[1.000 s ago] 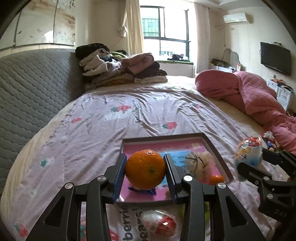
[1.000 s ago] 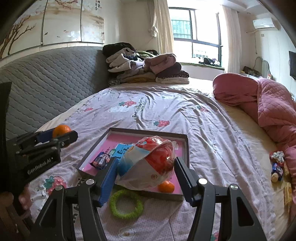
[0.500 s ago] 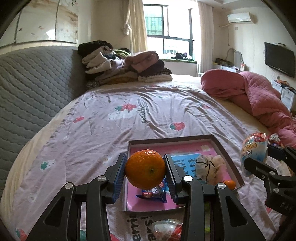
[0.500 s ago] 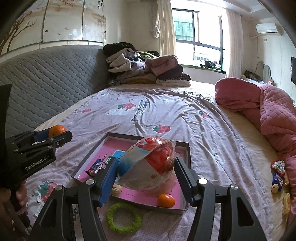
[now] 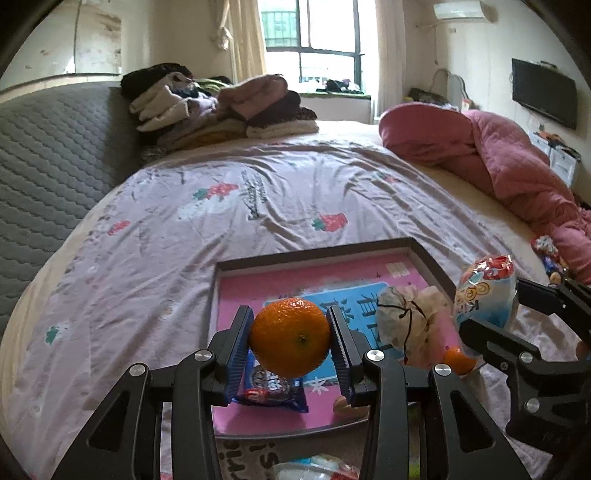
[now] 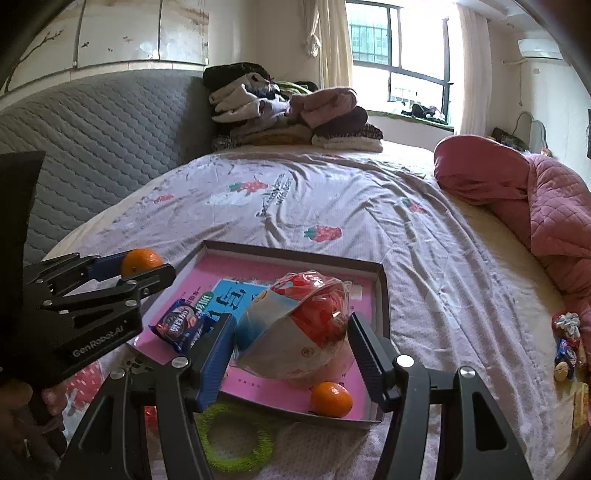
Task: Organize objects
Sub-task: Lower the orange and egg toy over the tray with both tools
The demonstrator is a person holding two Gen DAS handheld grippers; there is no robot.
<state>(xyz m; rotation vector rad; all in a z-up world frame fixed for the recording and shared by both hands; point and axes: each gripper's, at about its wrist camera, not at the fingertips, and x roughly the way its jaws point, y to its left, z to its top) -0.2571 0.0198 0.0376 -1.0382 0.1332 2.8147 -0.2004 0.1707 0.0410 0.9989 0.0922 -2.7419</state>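
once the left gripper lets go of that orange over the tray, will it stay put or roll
The orange is round and smooth, so it will likely roll a little. The tray has a raised rim that should stop it. The tray sits on soft bedding and may tilt, so the orange could drift toward the biscuit packet.

Daylit bedroom: grey quilted headboard (image 6: 103, 122), curtained window (image 5: 310, 40), wall television (image 5: 543, 92), air conditioner (image 5: 458, 9)
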